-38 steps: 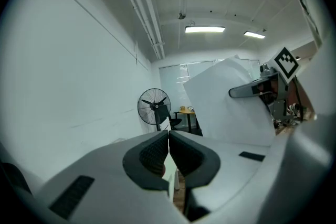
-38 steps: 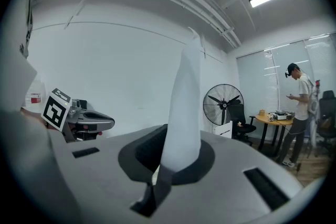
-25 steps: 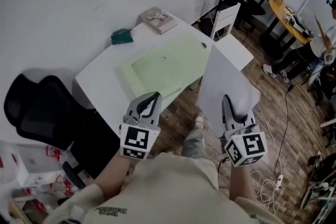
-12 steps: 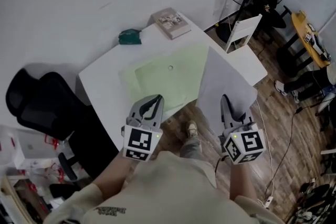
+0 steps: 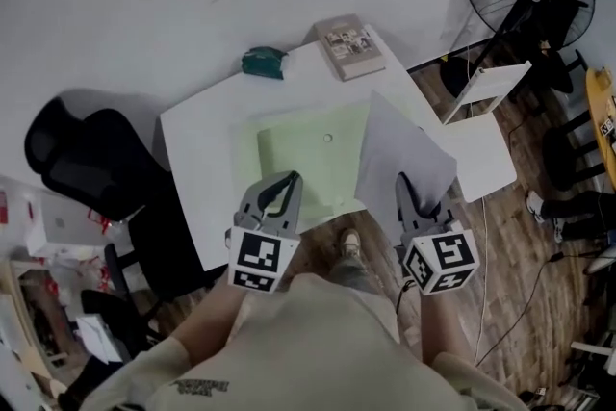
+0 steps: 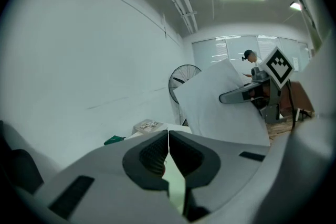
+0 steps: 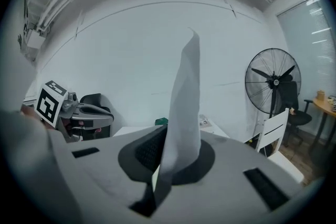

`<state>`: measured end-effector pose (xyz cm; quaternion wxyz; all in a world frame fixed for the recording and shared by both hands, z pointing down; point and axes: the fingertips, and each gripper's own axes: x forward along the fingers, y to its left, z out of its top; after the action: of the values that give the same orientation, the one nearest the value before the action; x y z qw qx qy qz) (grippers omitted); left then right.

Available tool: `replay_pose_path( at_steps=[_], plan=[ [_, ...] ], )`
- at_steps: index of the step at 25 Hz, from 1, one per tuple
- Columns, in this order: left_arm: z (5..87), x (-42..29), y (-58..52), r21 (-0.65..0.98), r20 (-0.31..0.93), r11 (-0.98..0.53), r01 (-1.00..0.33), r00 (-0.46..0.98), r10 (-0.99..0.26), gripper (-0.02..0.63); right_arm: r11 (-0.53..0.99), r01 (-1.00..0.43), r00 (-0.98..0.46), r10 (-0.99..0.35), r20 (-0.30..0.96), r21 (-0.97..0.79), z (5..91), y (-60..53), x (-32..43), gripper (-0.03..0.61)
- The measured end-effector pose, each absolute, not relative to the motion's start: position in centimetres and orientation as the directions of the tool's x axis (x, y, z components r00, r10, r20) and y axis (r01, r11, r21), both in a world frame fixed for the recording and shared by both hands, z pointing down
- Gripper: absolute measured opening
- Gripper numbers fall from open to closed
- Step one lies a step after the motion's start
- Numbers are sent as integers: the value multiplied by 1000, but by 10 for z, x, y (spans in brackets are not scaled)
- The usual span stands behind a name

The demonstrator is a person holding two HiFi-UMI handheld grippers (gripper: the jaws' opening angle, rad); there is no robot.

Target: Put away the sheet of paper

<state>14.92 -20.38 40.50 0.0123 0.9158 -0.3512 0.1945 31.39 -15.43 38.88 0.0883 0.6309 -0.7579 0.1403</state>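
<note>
A: One white table (image 5: 197, 149) below, out ahead of both tongs. Flat on it, a pale green folder (image 5: 298, 149), plus a book (image 5: 351, 45) and a small dark green thing (image 5: 262, 63) near the far edge.

B: And the sheet of paper (image 5: 404, 149)?

A: Up in the air, off the table, standing on edge over the folder's right side. Pinched at its near bottom edge by the right gripper (image 5: 405, 183), clamped tight on it. Left gripper (image 5: 286, 180) closed too, but on nothing, just left of the sheet above the table's near edge.

B: Likely trouble from here?

A: Plenty. Held by one edge only, so floppy. Likely to bend or fold over on the way down and land creased. Could also catch on the folder's edge and buckle rather than slide in. No lifting a folder flap with the left gripper shut, either; needs opening first. Too hard a tug against a snag, and probably a tear at the pinch, or a slip out of the grip.
</note>
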Motion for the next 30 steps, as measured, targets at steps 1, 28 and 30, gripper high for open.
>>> replay_pose_path(
  at_steps=[1, 28, 30],
  plan=[
    [407, 152, -208, -116, 373, -742, -661, 663, -649, 21, 188, -976, -213, -924, 317, -107, 393, -162, 315, 23],
    [449, 87, -268, -171, 464, -318, -932, 208, -861, 21, 489, -804, -594, -637, 491, -338, 524, -296, 289, 23],
    [454, 80, -266, -166, 475, -315, -935, 204, -856, 21, 472, -814, -580, -634, 511, -338, 533, -301, 288, 23]
  ],
)
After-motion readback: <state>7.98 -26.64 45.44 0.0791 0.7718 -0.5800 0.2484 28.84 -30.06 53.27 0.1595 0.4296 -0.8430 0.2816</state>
